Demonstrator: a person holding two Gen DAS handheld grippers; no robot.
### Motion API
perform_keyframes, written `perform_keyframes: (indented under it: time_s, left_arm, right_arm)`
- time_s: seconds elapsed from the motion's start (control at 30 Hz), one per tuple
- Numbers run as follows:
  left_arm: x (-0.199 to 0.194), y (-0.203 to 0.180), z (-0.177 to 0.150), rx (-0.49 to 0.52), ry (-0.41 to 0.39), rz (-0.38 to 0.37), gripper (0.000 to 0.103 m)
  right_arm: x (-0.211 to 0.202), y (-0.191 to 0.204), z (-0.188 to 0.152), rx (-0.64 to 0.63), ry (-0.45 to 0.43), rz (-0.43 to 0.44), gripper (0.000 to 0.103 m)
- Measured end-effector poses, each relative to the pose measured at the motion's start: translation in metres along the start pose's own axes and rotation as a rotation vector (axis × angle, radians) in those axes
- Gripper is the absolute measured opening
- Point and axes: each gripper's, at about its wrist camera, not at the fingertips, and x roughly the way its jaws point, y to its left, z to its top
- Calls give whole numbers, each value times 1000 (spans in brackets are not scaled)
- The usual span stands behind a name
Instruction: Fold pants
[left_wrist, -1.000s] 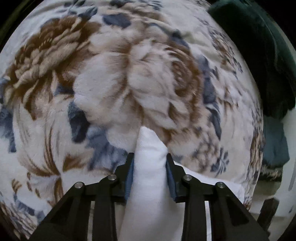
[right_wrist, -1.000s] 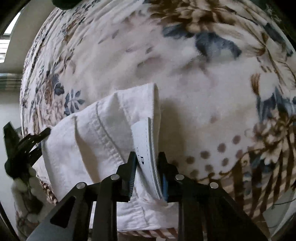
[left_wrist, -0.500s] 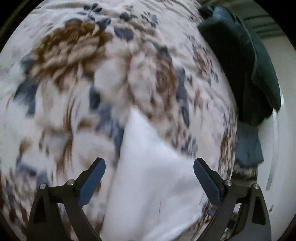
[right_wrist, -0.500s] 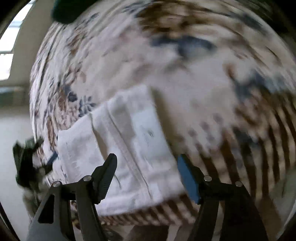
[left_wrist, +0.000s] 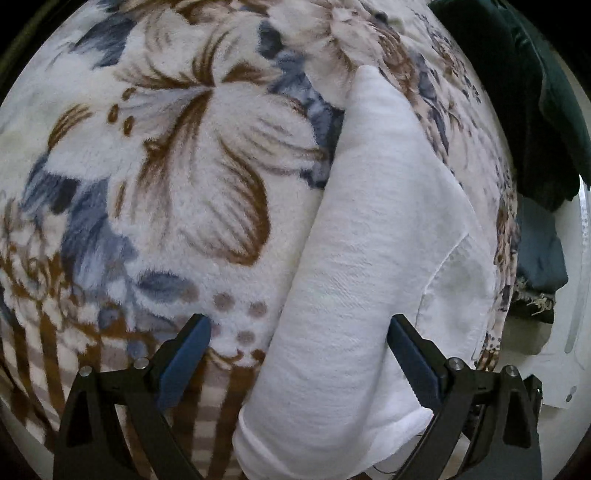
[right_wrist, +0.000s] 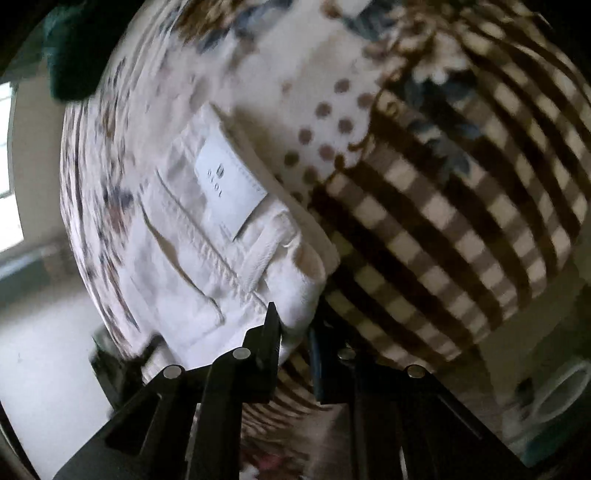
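The white pants (left_wrist: 373, 258) lie folded in a long bundle on a floral fleece blanket (left_wrist: 166, 177). My left gripper (left_wrist: 299, 354) is open, its blue pads either side of the bundle's near end, holding nothing. In the right wrist view the pants' waistband (right_wrist: 221, 229) with a white label and belt loop lies on the blanket (right_wrist: 443, 221). My right gripper (right_wrist: 293, 328) is nearly closed, with the waistband corner between its fingertips.
A dark green garment (left_wrist: 524, 96) and a blue one (left_wrist: 539, 258) lie at the blanket's right edge. The blanket's striped border (right_wrist: 461, 236) runs by the waistband. Floor (right_wrist: 40, 332) shows to the left, beyond the blanket's edge.
Both grippers let go of the pants and opened half a second ago. The left has pulled back and stays open. The right has swung around and closed again on the waistband corner.
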Motion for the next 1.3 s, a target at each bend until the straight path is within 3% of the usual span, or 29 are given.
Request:
perform_keyframes:
  time_s: [0.03,0.13,0.17,0.23,0.3,0.37,0.5,0.63,0.73,0.77,0.8,0.87,0.97,1.1,1.3]
  left_arm:
    - [0,0,0,6,1,0,98]
    - [2,-4,1,13,4,-26,97]
    - [4,-4,1,13,5,-36,97]
    - [8,-3,0,2,11,-73,97]
    - [13,-2,-1,-13,19,-100,97]
    - [17,-1,-1,-18,25,-117,97]
    - [20,-1,0,-21,32,-139,97]
    - [23,1,2,-30,43,-161,98]
    - [27,0,4,-19,51,-153,98]
    - [26,-3,4,-9,46,-150,97]
    - [24,-5,3,-1,35,-144,82]
    - [18,-16,1,42,17,-154,49]
    - [3,-29,-7,102,-13,-127,27]
    - [-39,-49,-11,126,-71,-147,20]
    - [-106,-60,7,119,-153,-218,20]
  right_arm:
    - [7,1,2,-16,25,3,22]
    - [22,0,4,-5,84,132,71]
    - [22,1,4,-10,84,163,77]
    - [36,7,-1,-47,104,228,77]
    - [65,12,-5,-74,171,180,77]
    - [87,15,-6,-60,202,215,77]
    - [106,29,-6,-82,143,310,79]
    - [96,40,-6,-55,86,506,78]
    - [109,48,-5,-83,98,425,76]
    - [113,44,-6,-76,107,420,67]
    - [120,44,-5,-70,108,390,63]
    - [122,52,-5,-81,92,371,47]
    - [108,76,-17,-156,49,326,37]
    - [78,101,-33,-213,-5,303,34]
    - [13,156,-38,-282,-54,334,32]
